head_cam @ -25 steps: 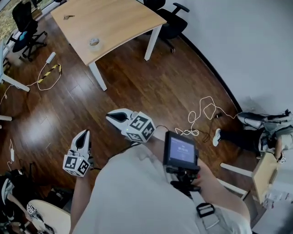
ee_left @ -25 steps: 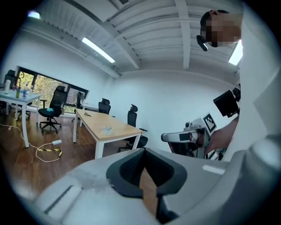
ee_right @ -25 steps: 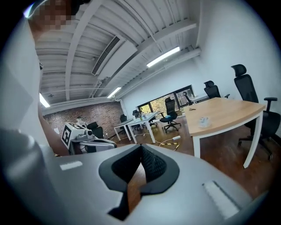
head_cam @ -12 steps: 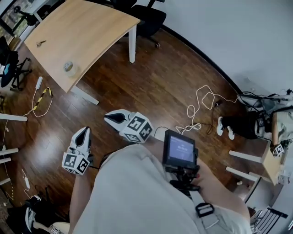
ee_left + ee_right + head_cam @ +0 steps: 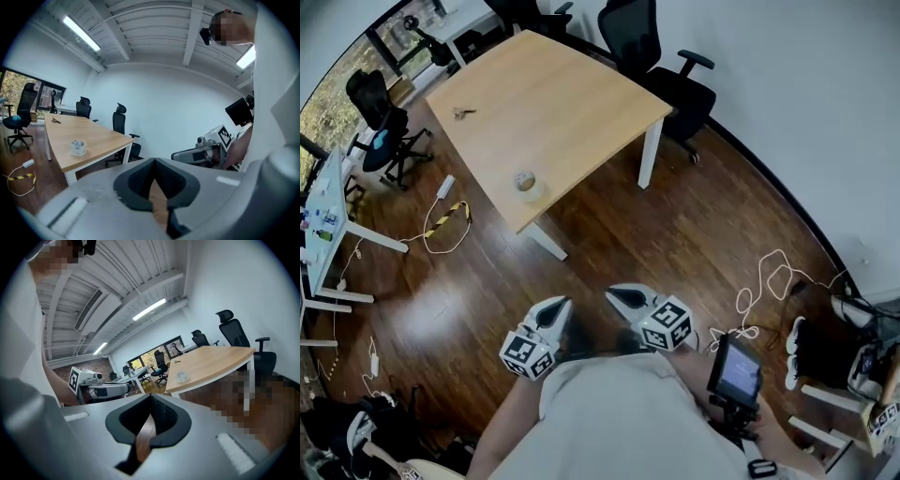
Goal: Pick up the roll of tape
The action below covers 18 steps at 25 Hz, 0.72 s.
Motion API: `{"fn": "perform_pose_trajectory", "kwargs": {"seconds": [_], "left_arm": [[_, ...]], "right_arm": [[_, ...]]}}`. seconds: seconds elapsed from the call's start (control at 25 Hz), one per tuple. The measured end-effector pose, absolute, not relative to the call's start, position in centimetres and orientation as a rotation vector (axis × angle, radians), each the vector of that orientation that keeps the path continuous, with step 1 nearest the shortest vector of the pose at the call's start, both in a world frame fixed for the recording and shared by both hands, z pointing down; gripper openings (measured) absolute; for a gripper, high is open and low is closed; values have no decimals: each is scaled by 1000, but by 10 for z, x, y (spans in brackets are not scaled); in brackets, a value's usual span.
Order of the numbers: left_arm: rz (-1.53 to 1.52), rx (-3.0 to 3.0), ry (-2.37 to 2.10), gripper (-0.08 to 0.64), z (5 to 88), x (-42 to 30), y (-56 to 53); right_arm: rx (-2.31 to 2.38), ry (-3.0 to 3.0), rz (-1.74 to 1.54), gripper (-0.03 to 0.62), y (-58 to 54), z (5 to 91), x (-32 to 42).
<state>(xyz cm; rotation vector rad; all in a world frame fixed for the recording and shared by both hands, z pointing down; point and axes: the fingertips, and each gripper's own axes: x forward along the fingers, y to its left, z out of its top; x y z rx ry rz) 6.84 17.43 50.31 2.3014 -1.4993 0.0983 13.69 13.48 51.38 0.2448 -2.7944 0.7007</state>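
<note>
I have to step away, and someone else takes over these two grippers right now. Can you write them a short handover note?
Left gripper: jaws shut, empty, held low over the wood floor in front of the person.
Right gripper: jaws shut, empty, beside the left one.
Roll of tape: lies flat near the closest edge of the wooden table, untouched and well ahead of both grippers.
Done: nothing is picked up.
Left: step up to the table, open one gripper, close it on the roll and lift.
</note>
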Motion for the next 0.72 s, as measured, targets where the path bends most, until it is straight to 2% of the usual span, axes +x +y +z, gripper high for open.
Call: {"fn": "perform_pose_trajectory", "kwargs": {"seconds": [0.72], "left_arm": [[26, 2435, -1246, 5, 499, -74, 134]], "right_arm": [[448, -2781, 651, 8, 86, 498, -30]]}}
